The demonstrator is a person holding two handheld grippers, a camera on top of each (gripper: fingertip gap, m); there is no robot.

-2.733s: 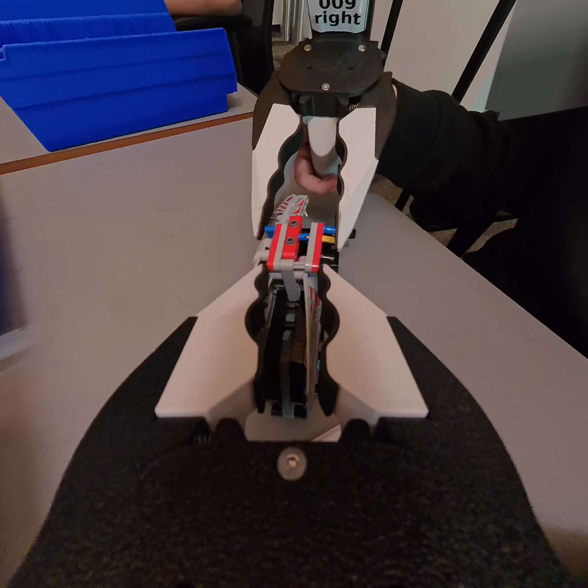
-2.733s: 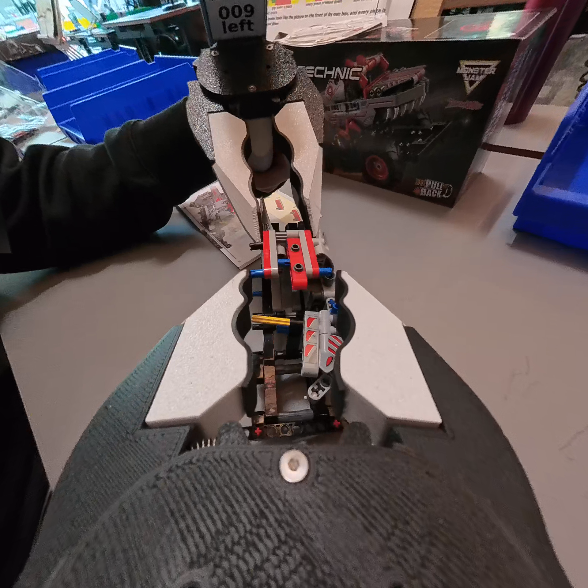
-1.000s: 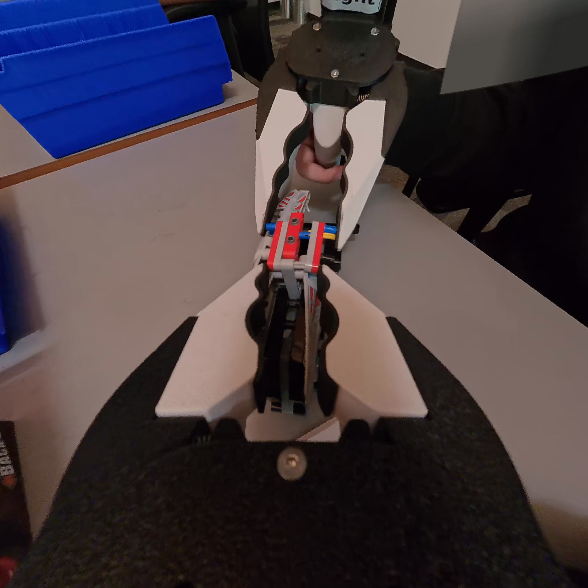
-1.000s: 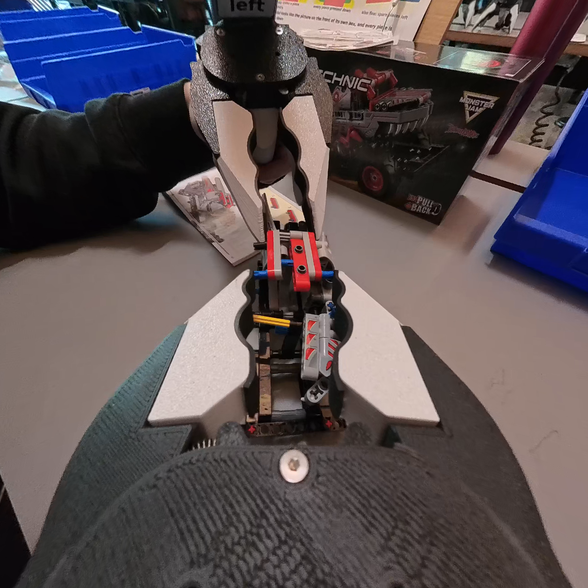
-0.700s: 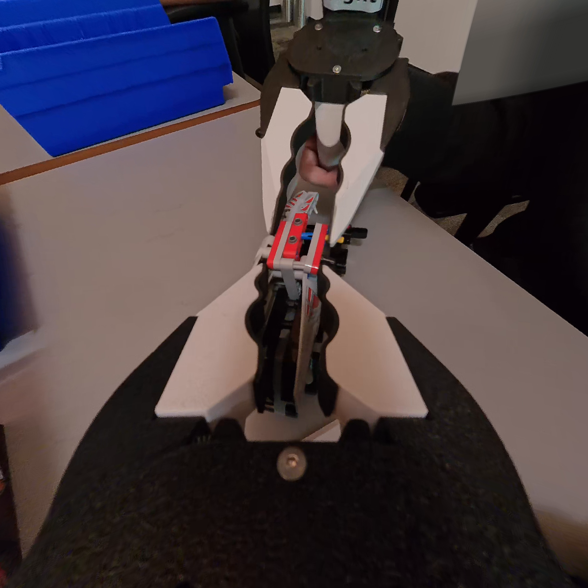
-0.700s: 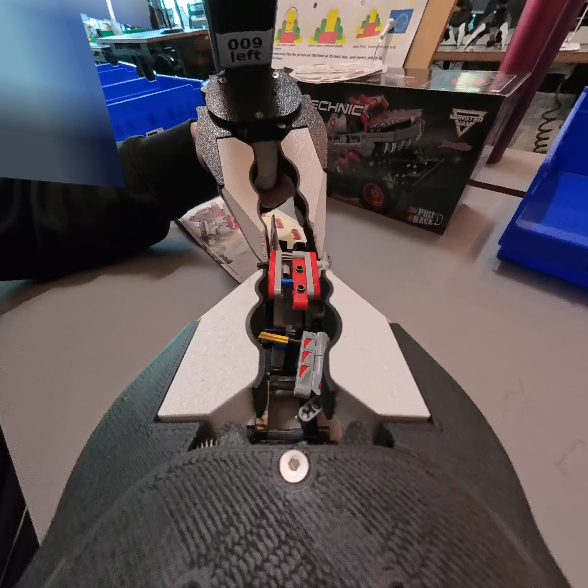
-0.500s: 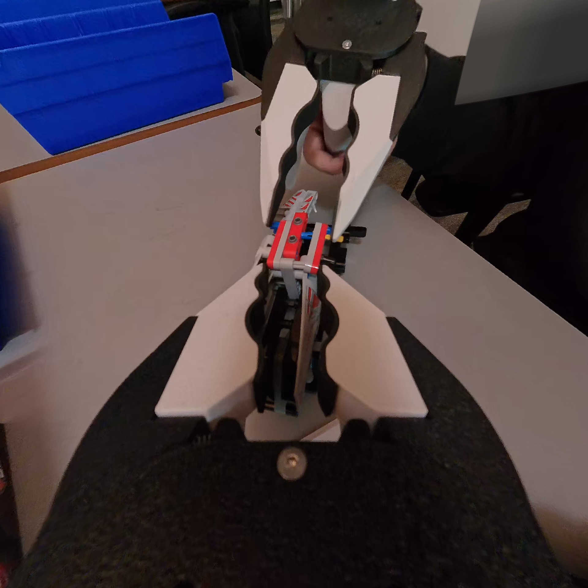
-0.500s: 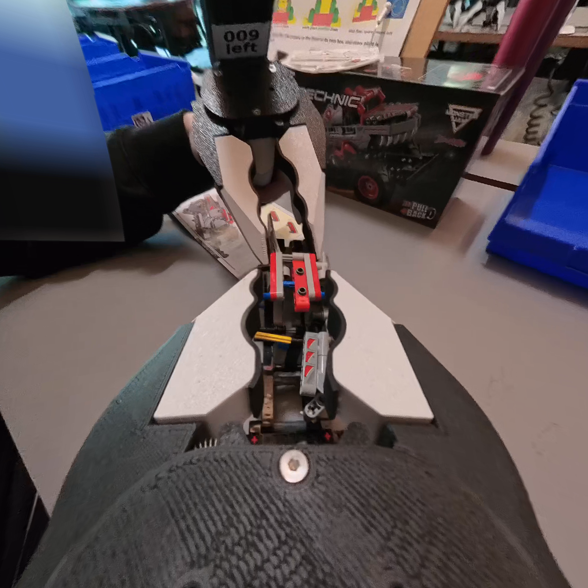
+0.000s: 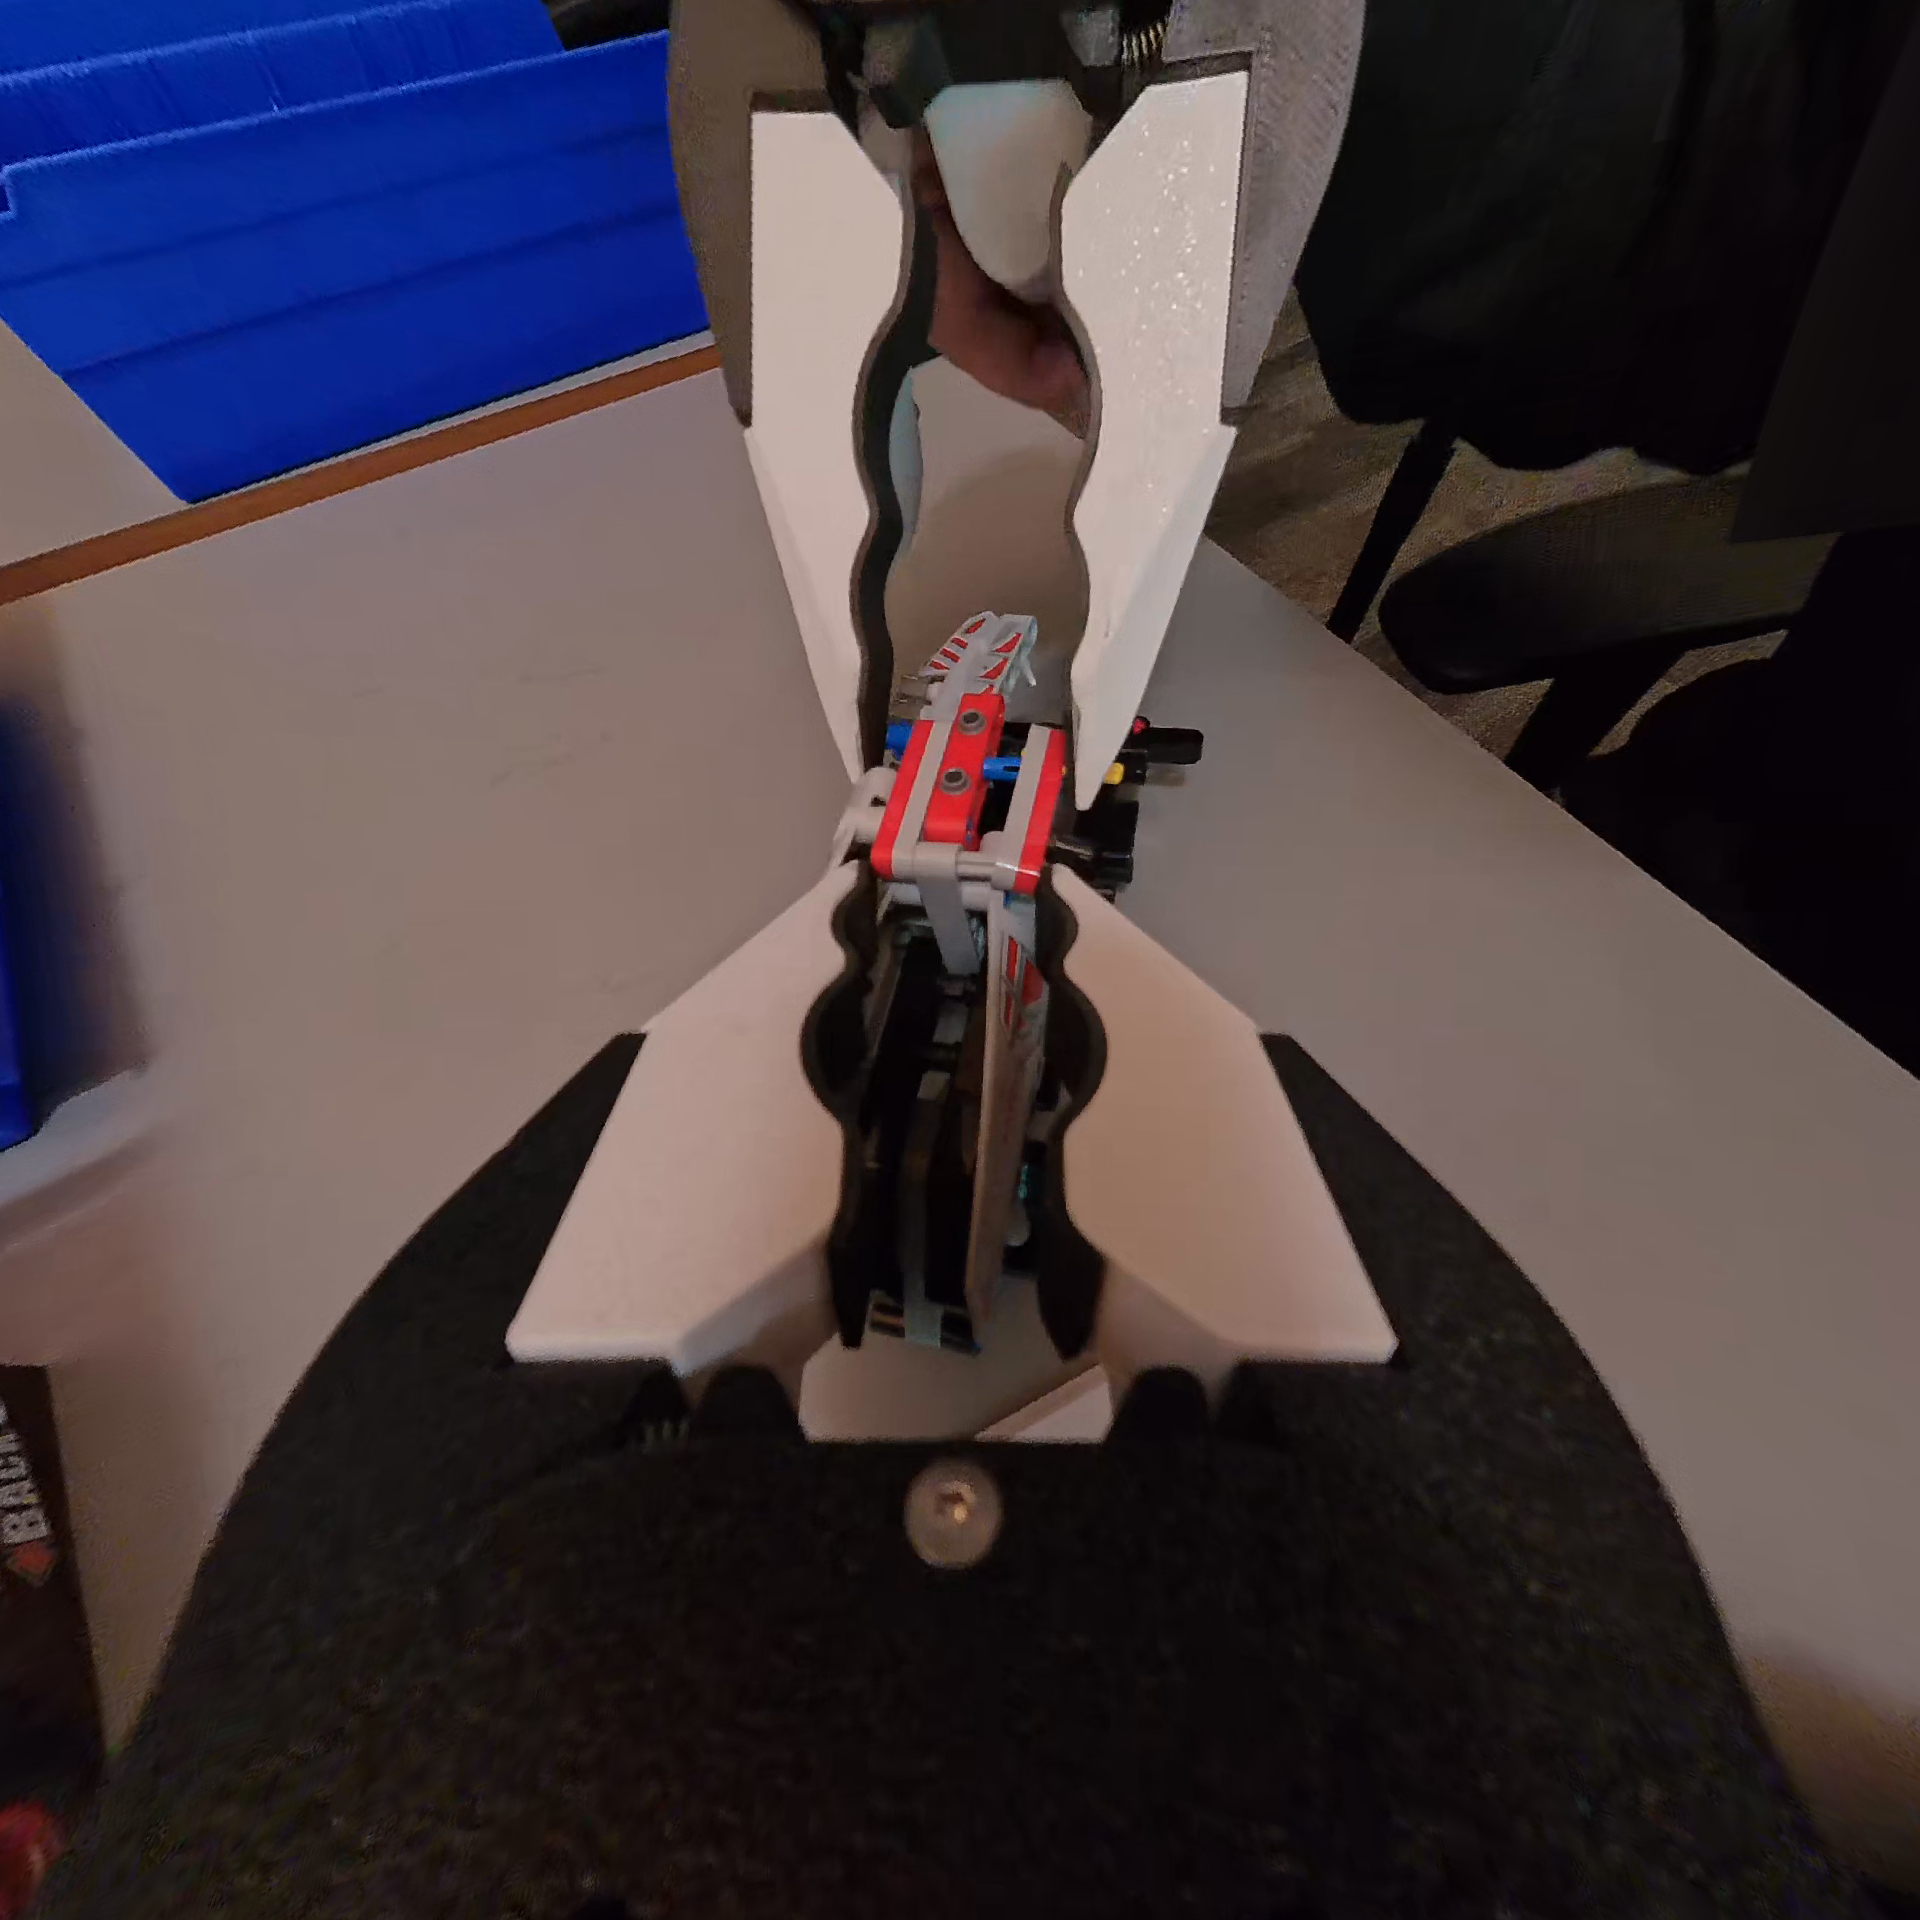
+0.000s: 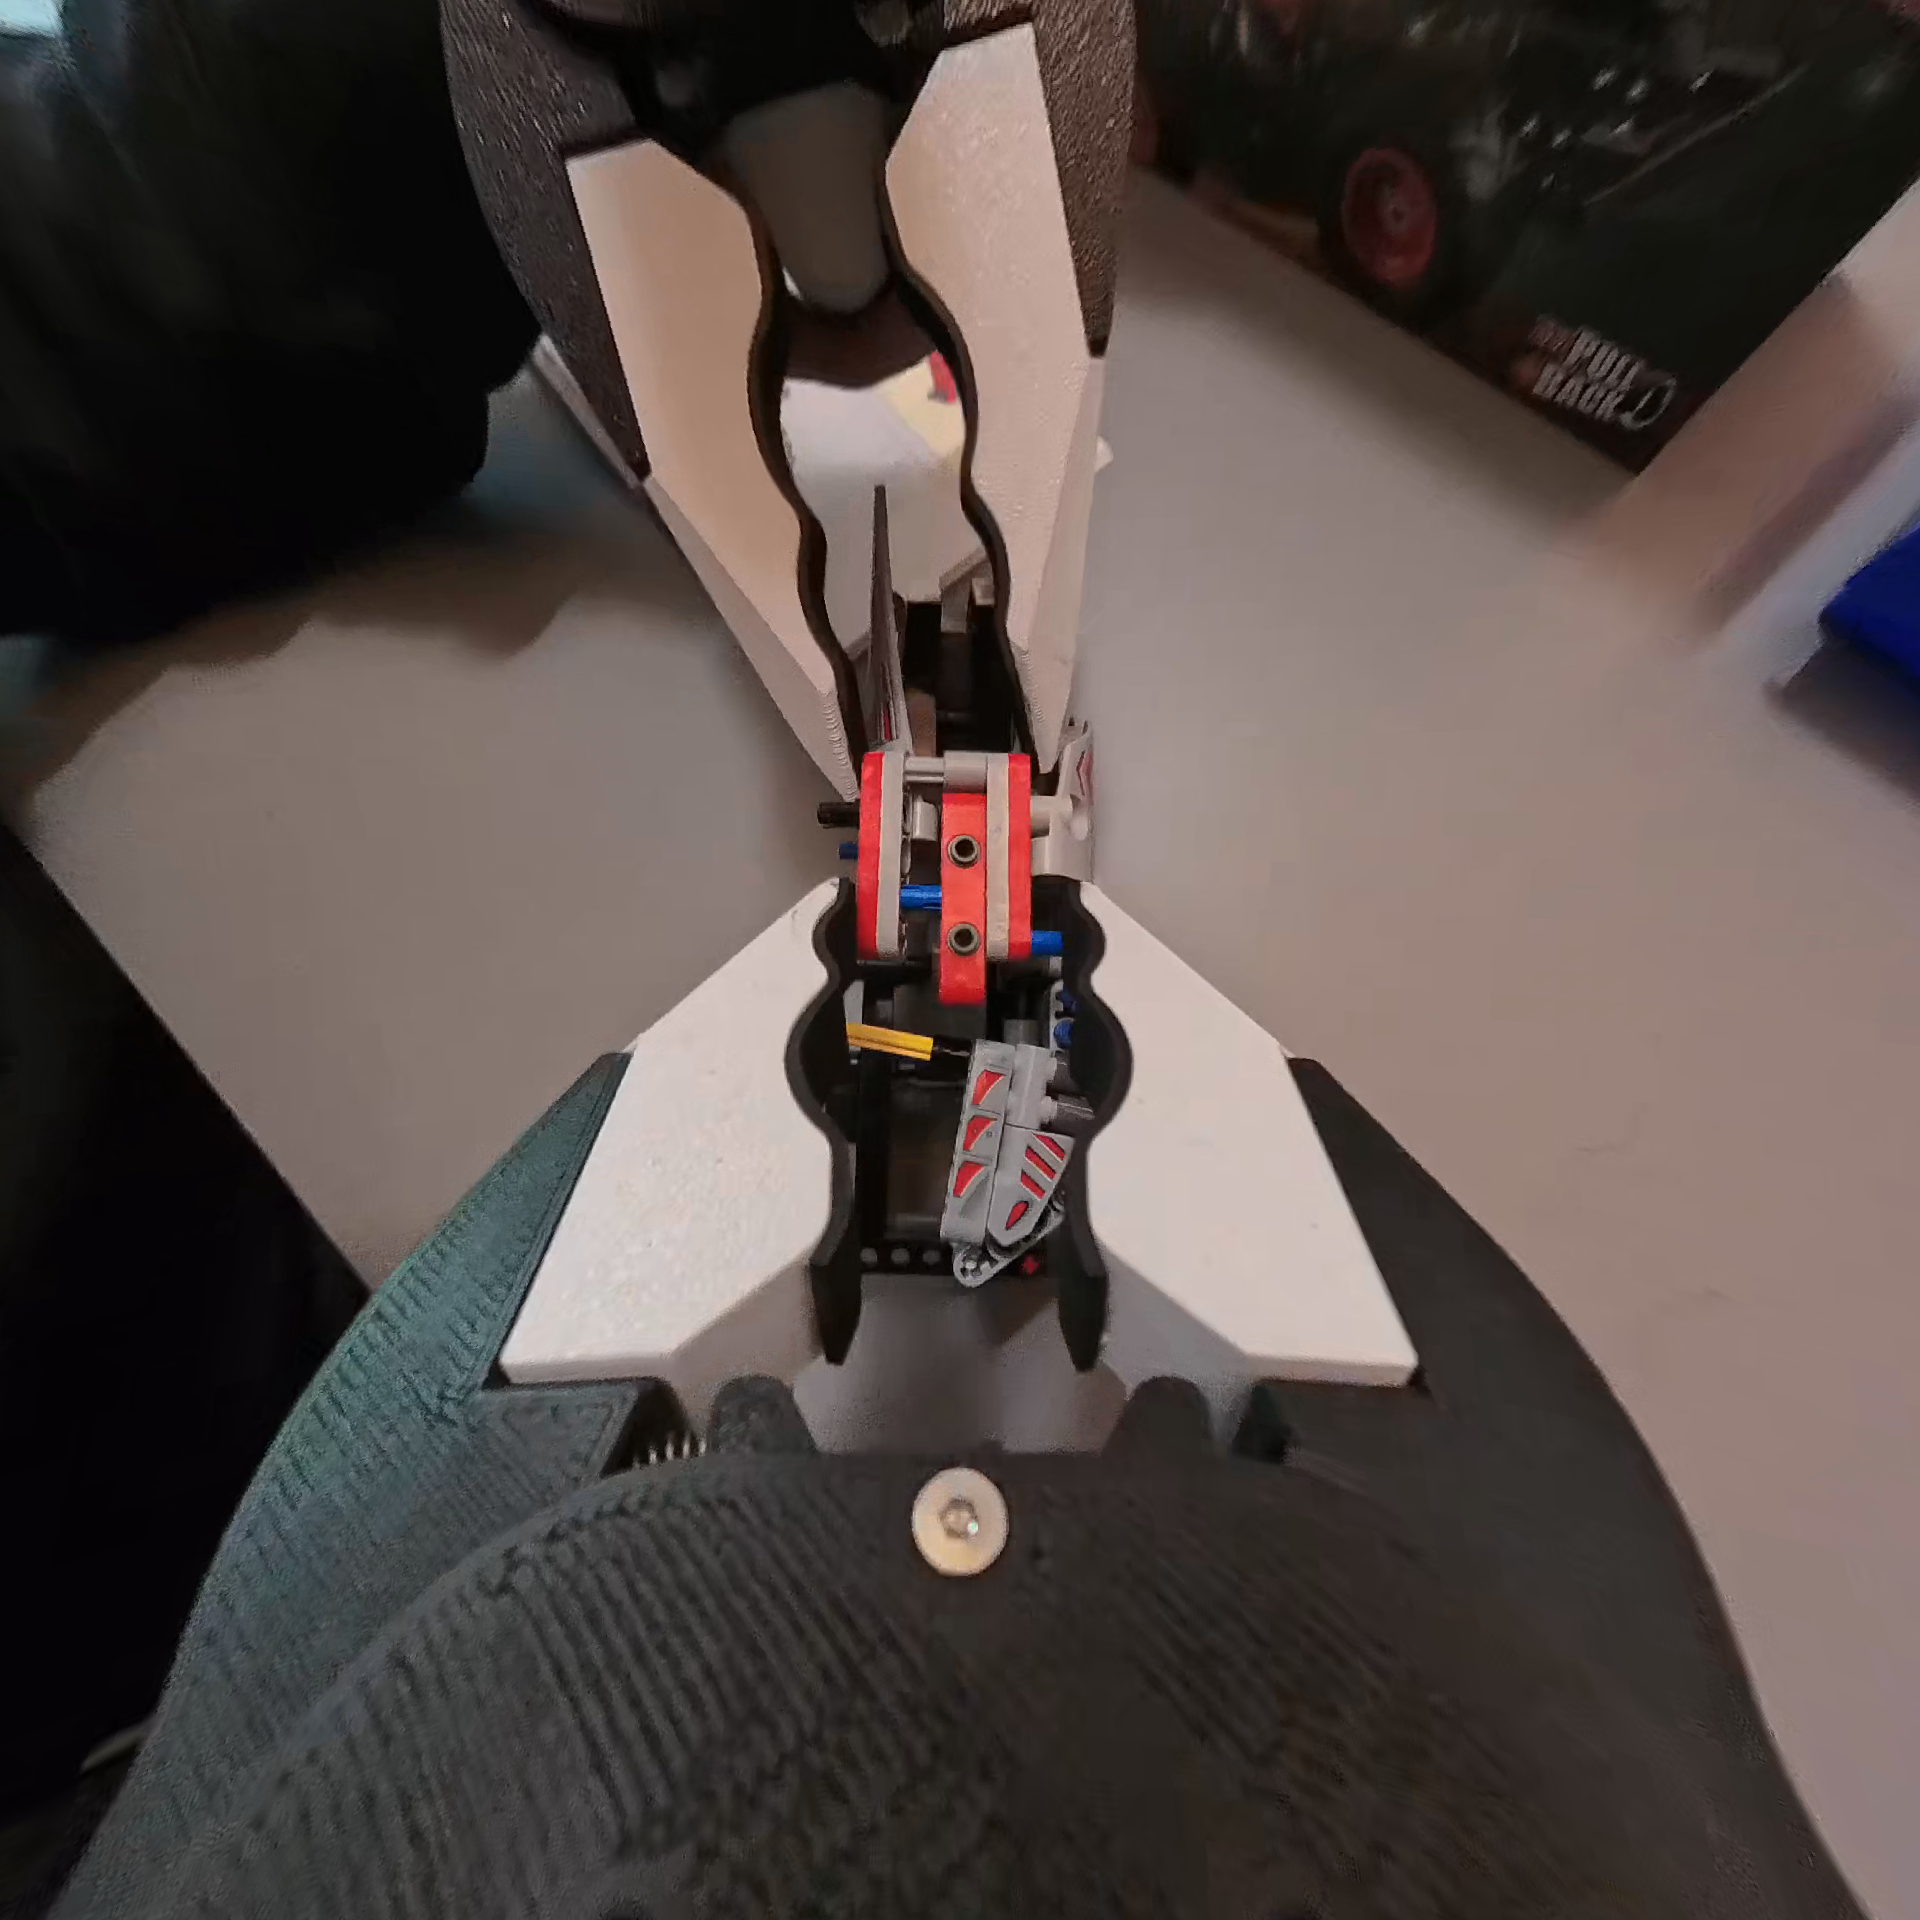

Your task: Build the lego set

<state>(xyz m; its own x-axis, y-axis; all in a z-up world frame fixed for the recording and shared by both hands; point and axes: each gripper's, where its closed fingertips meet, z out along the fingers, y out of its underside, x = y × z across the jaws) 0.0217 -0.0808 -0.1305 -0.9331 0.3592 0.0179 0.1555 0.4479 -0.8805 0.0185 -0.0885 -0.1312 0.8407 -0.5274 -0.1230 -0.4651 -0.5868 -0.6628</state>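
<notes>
Over the grey table (image 9: 416,831), the half-built lego model (image 9: 961,800) sits pinched between both grippers, which meet nose to nose. Left gripper (image 9: 951,894) clamped on the model's near end, white fingers (image 9: 717,1122) tight on its black frame. Right gripper (image 10: 961,894) also squeezes the model, its jaws pressed on the black sides around the grey-and-red panel (image 10: 997,1153) (yellow pin and blue pins poke out sideways). The red beam (image 10: 961,914) with two holes stands at the middle, just where the two sets of fingertips meet. Beyond the model in the left wrist view: blue bins (image 9: 312,260) on the next table. In the right wrist view: the set's box (image 10: 1558,208) behind the model to the right, blurred, and a blue bin corner (image 10: 1881,613) at the right edge. A dark sleeve (image 10: 208,312) behind the model to the left.
</notes>
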